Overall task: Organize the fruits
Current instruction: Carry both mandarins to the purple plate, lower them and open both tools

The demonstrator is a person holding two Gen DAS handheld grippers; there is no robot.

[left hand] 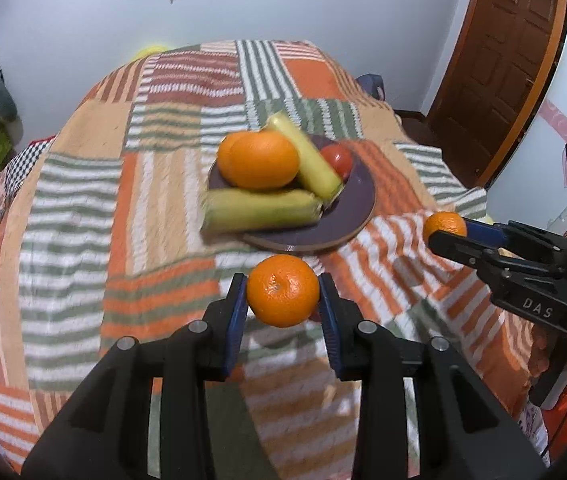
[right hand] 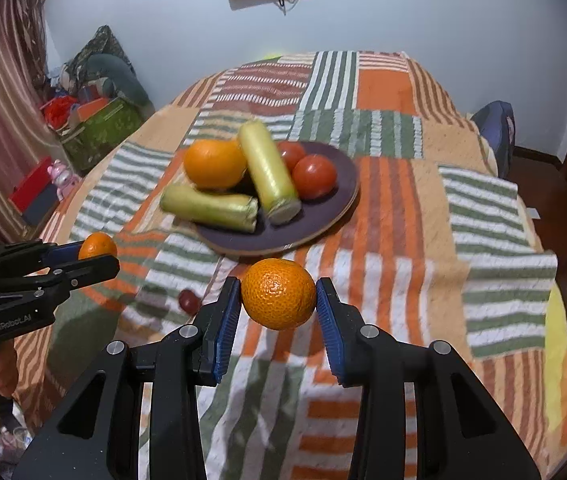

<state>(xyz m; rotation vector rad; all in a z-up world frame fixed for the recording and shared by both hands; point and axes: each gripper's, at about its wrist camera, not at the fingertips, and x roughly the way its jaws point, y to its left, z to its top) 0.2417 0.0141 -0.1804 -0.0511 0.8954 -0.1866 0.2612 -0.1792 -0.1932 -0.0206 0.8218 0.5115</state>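
Fruits are being gathered on the dark plate (right hand: 339, 204), so one small orange (left hand: 283, 290) is being squeezed between the blue jaws of the left gripper (left hand: 283, 300) and another small orange (right hand: 278, 293) between the jaws of the right gripper (right hand: 278, 300), both being held up just in front of the plate. Little room is being left there by a big orange (right hand: 214, 169), two green-yellow rolls (right hand: 267, 170) and two tomatoes (right hand: 314, 176), and a small red fruit (right hand: 188, 300) is being left alone on the striped blanket (right hand: 483, 216).
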